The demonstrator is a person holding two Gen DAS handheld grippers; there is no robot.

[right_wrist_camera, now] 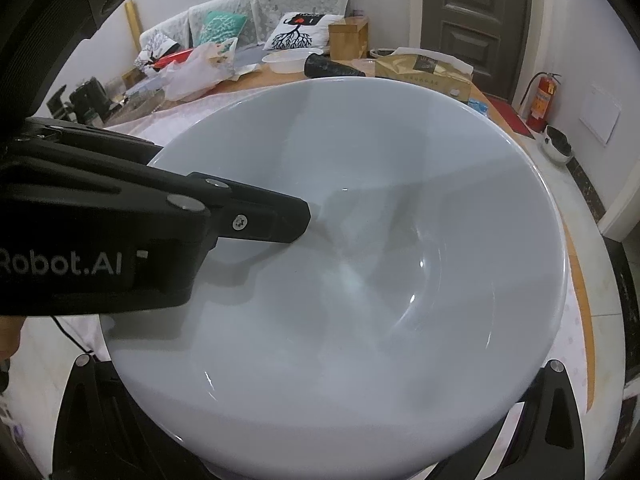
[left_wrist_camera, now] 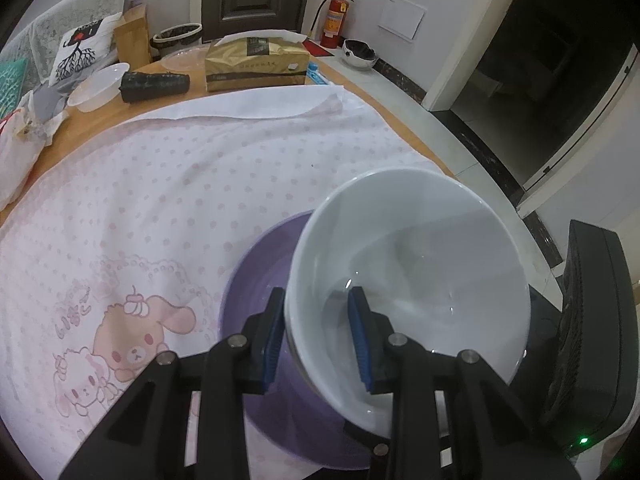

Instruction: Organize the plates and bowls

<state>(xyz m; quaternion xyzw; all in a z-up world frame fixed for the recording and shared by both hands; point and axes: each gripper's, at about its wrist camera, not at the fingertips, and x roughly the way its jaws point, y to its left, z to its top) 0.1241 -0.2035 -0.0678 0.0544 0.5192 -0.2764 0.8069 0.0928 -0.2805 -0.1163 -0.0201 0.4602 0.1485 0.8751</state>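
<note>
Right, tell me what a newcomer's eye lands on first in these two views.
First, the big white bowl, tilted and clamped at its near rim by the left gripper, one jaw inside and one outside; it fills nearly the whole right wrist view. Under it sits a purple bowl on the pink cartoon-print cloth. Further back, the gold tissue box stands out at the table's far edge.

1. Cloth (left_wrist_camera: 168,184) lies on the table (left_wrist_camera: 80,136), filling the left and centre of the frame.
2. Basin (left_wrist_camera: 256,280) sits on the cloth, lower centre.
3. Bowl (left_wrist_camera: 420,248) sits tilted above the basin, overlapping its right side.
4. Tissue box (left_wrist_camera: 256,65) stands behind the cloth, upper centre.
5. Fire extinguisher (left_wrist_camera: 335,20) stands on the floor, upper right of the tissue box.
</note>
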